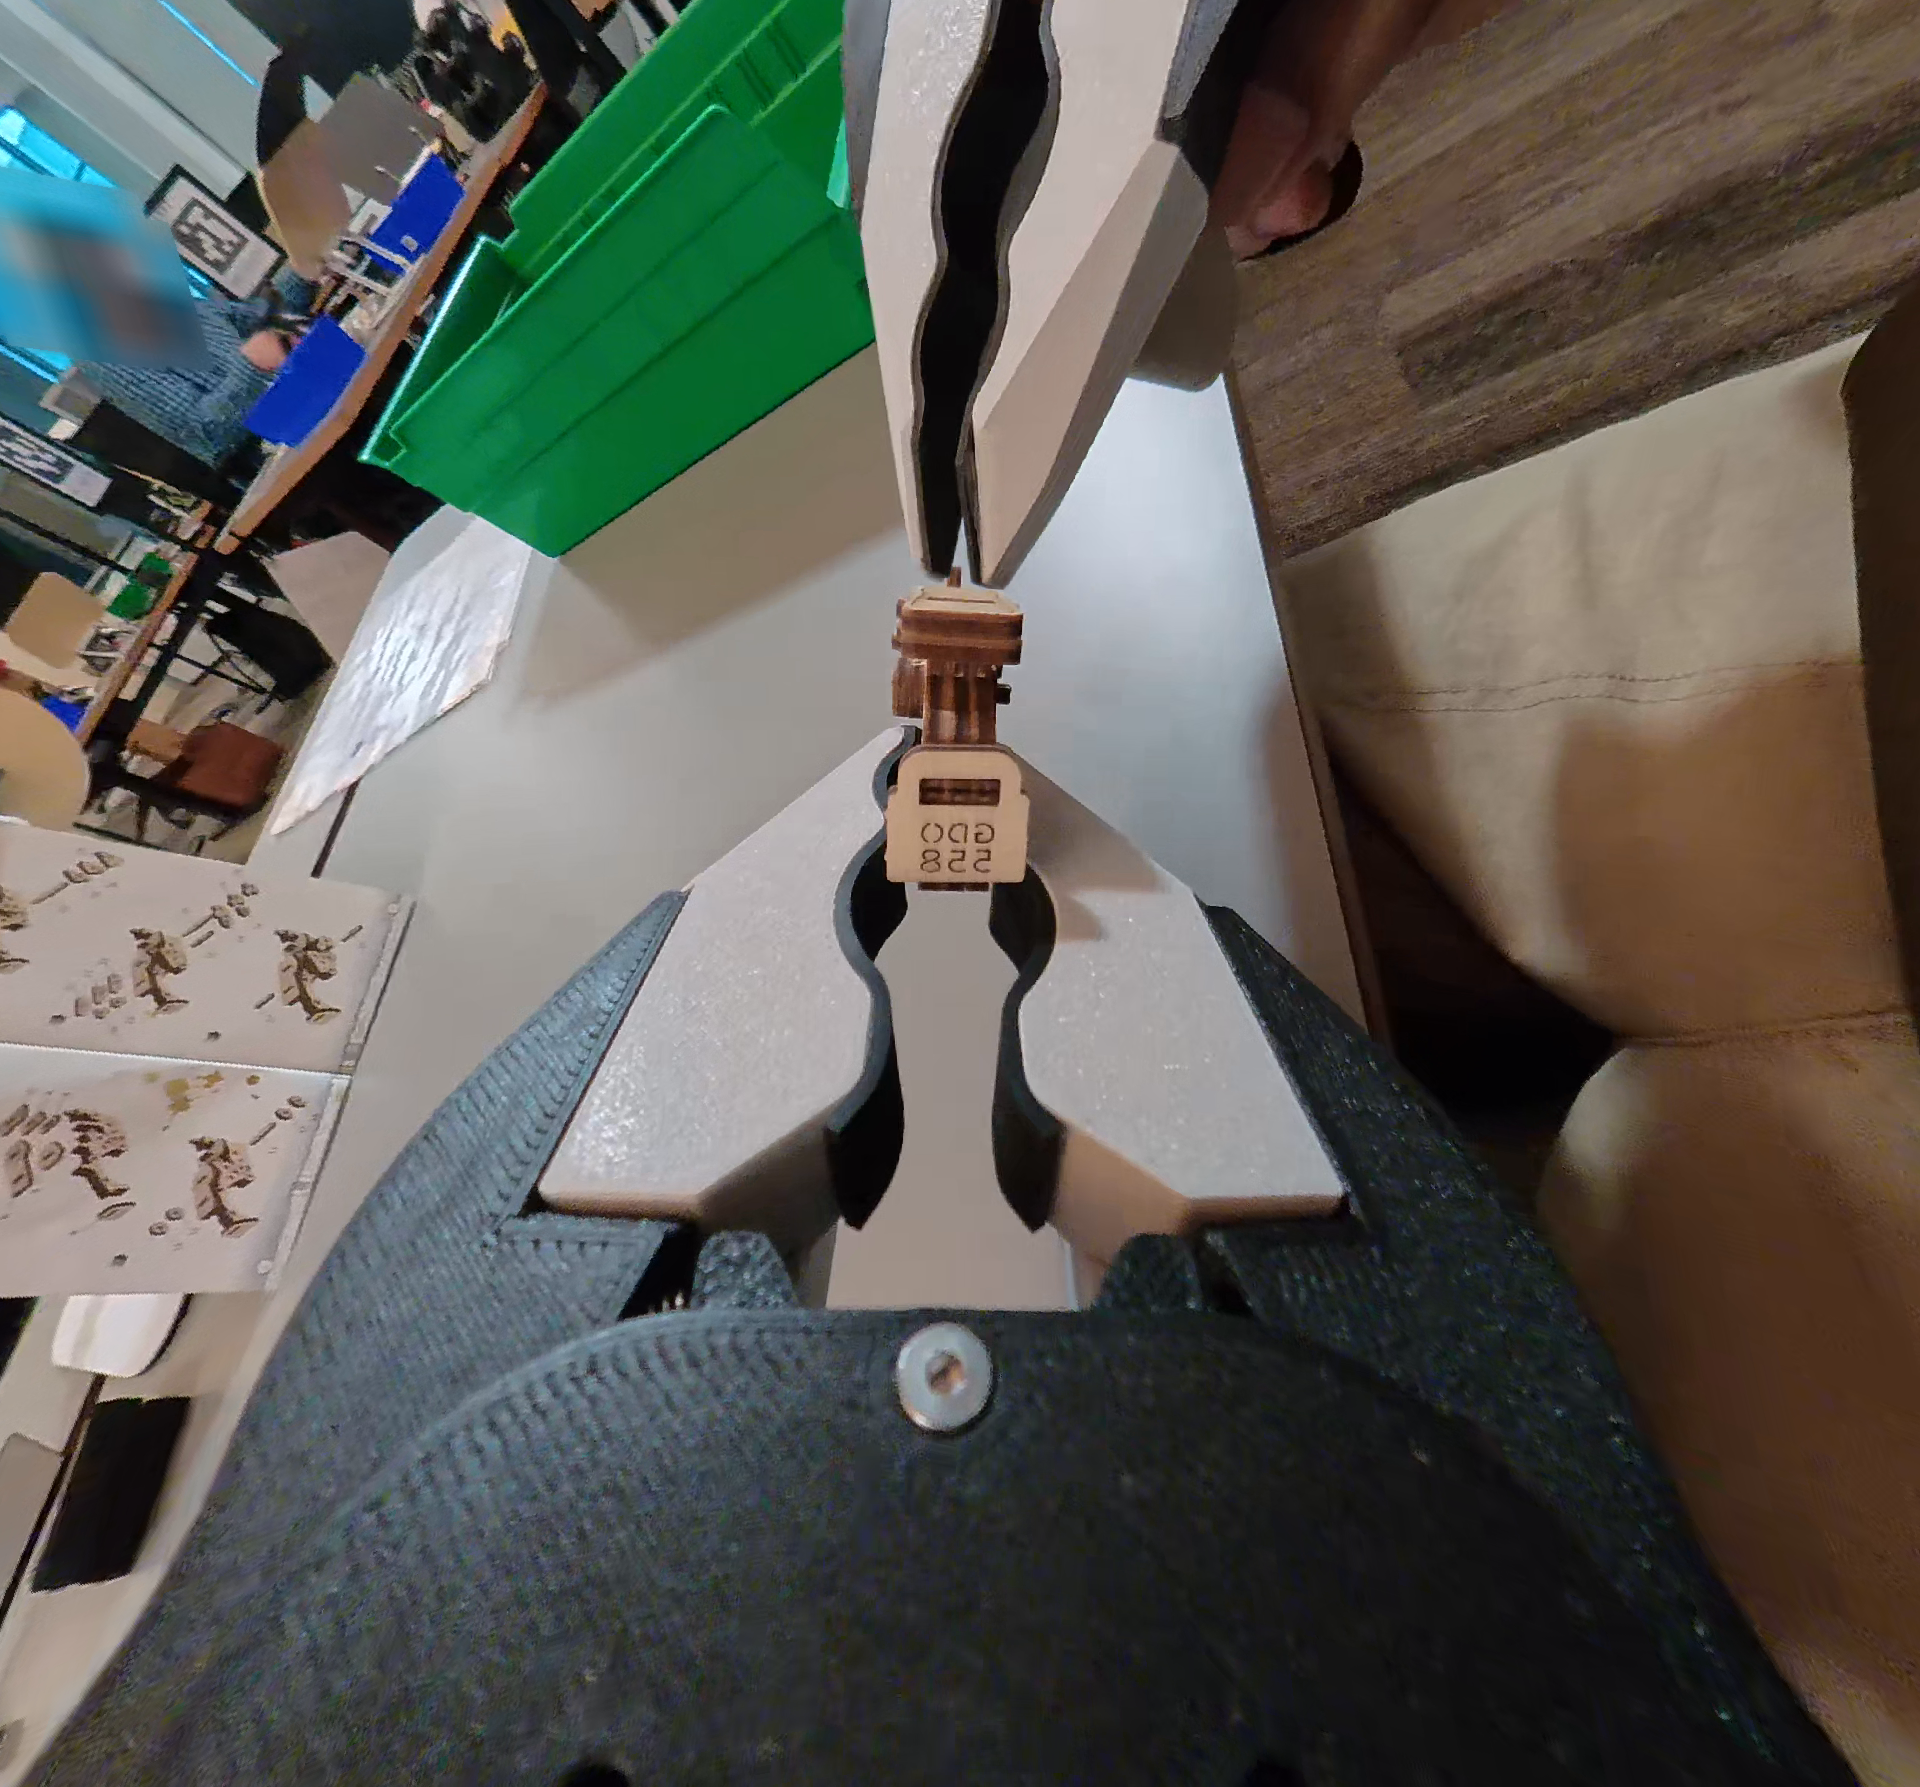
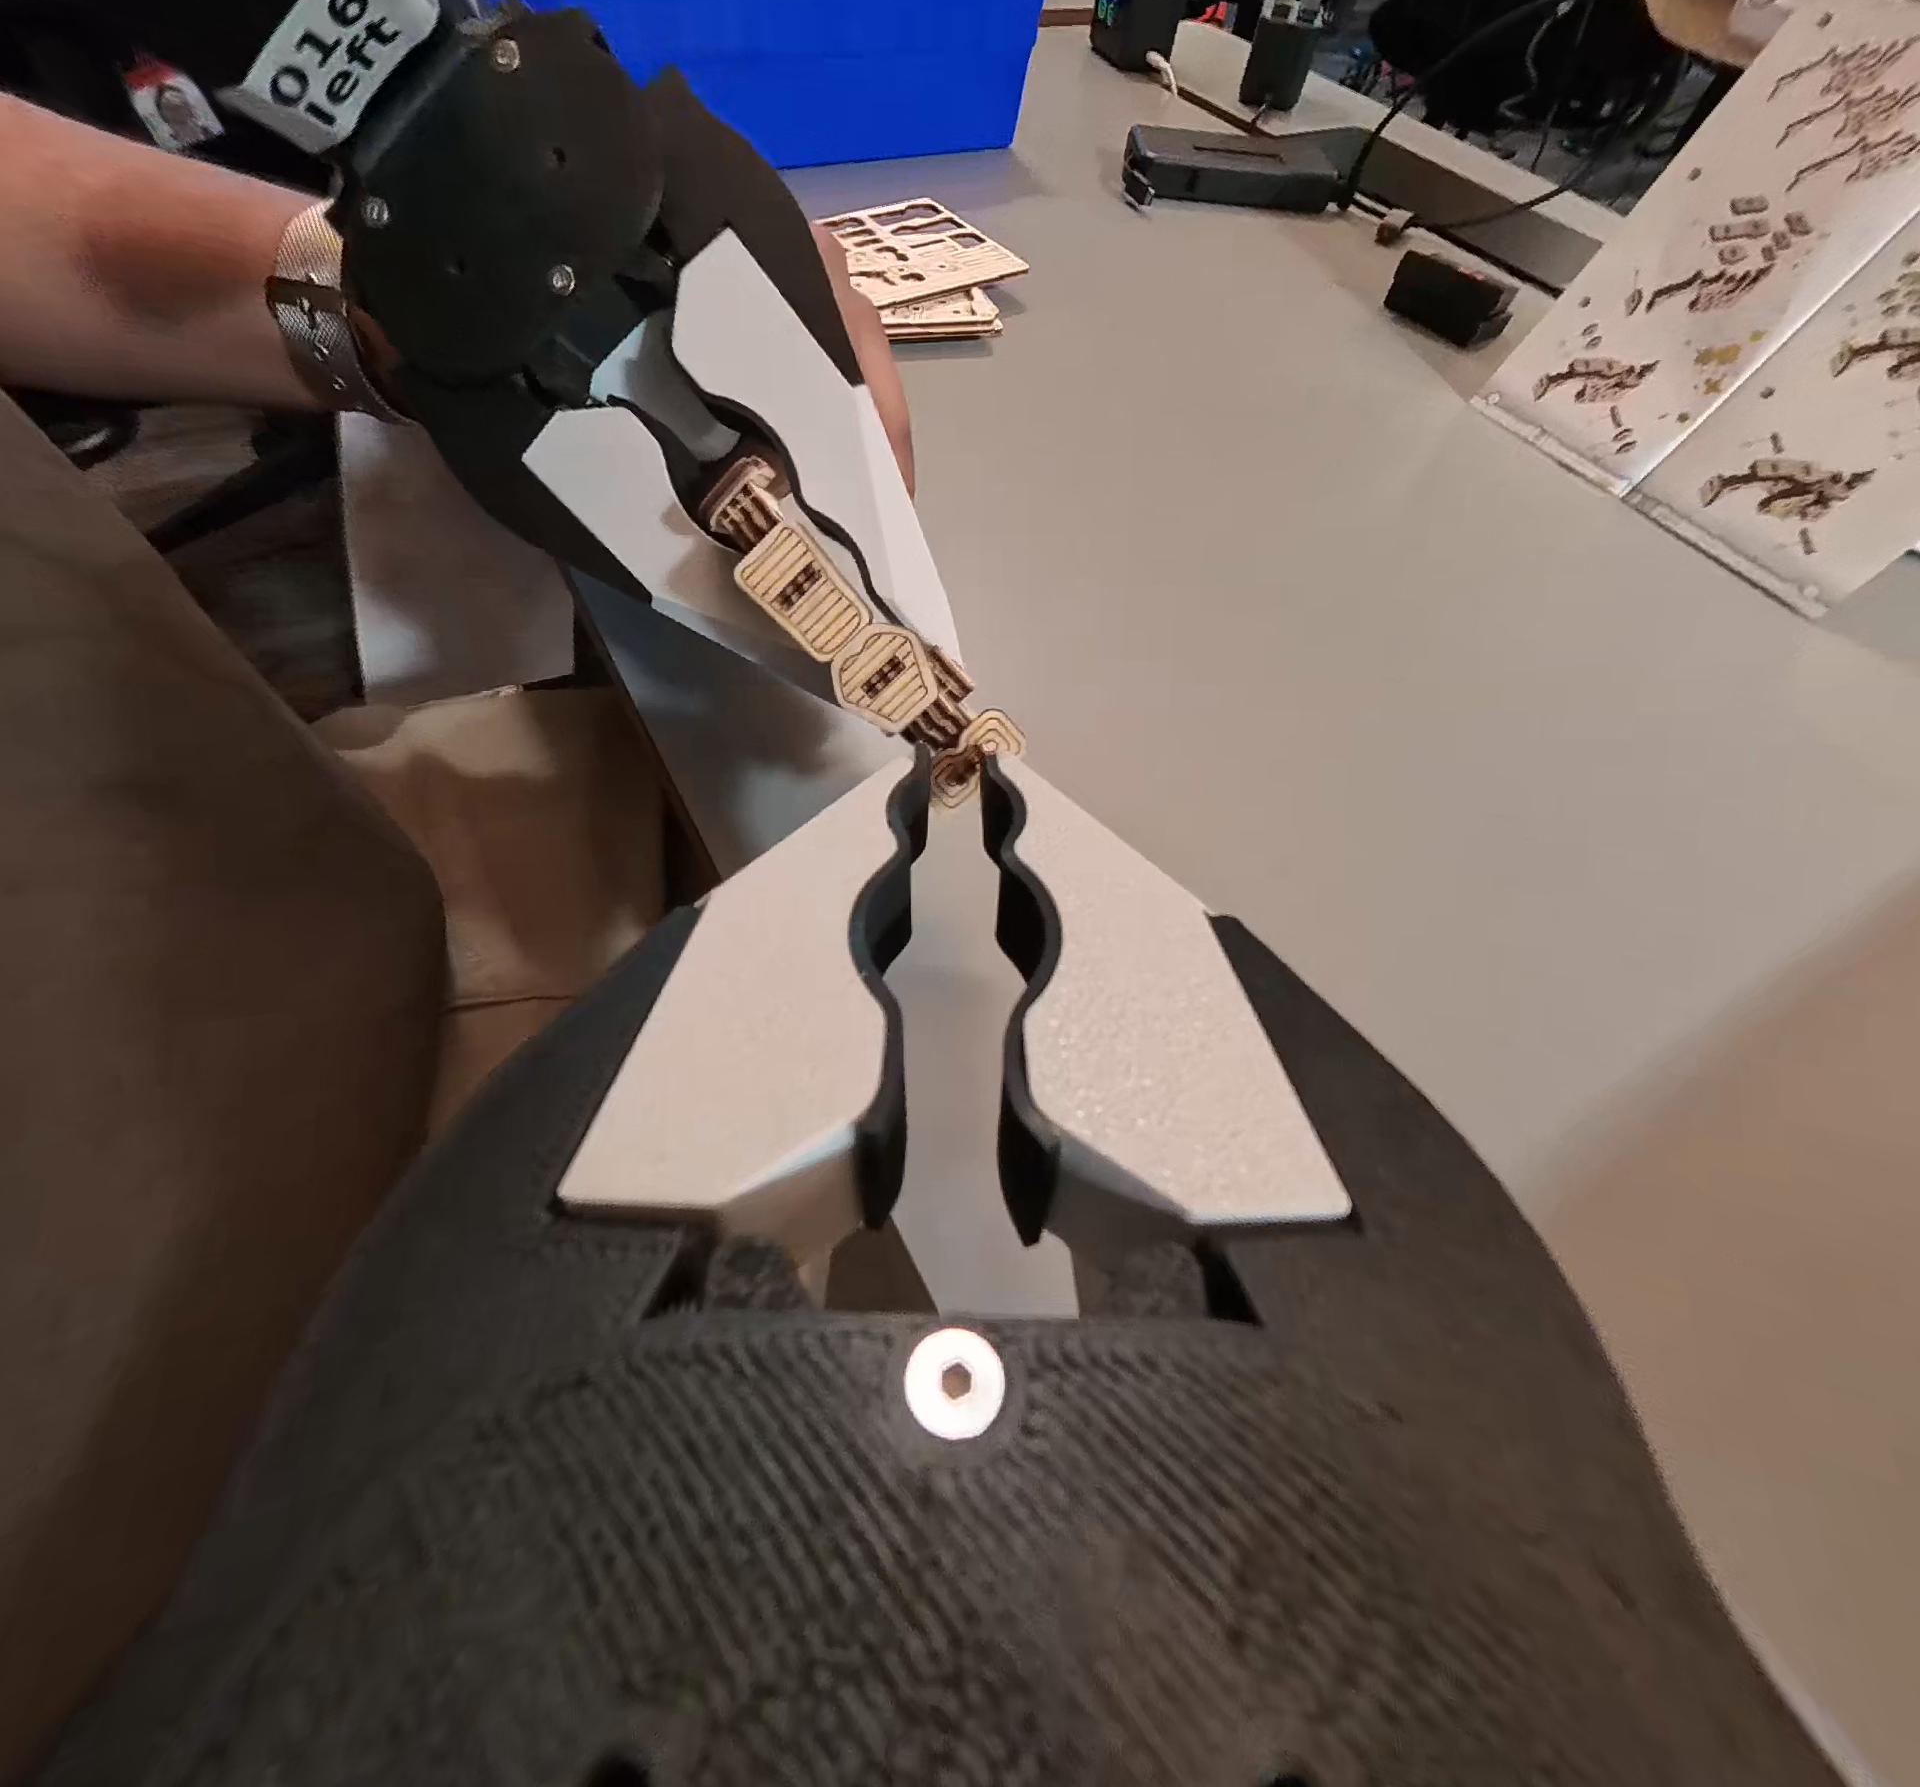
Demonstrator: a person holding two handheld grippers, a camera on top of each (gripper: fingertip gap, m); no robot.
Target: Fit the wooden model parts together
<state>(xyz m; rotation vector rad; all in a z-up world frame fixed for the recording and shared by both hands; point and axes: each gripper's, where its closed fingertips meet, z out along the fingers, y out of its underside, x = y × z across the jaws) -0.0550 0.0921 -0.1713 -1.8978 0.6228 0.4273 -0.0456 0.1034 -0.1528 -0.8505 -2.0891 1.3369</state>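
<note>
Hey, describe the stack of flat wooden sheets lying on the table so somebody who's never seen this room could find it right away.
Start at the big blue plastic bin at the far end of the grey table. Just in front of it lies a small stack of thin pale wooden sheets, flat on the tabletop. Unlike the assembled wooden model held in the left gripper, these are punched-out boards full of empty cut-outs.

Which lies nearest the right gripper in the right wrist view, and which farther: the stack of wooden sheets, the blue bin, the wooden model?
1. Wooden model, touching the right gripper fingertips.
2. Stack of wooden sheets, farther back, mid-table.
3. Blue bin, at the far edge behind the left gripper.
</note>
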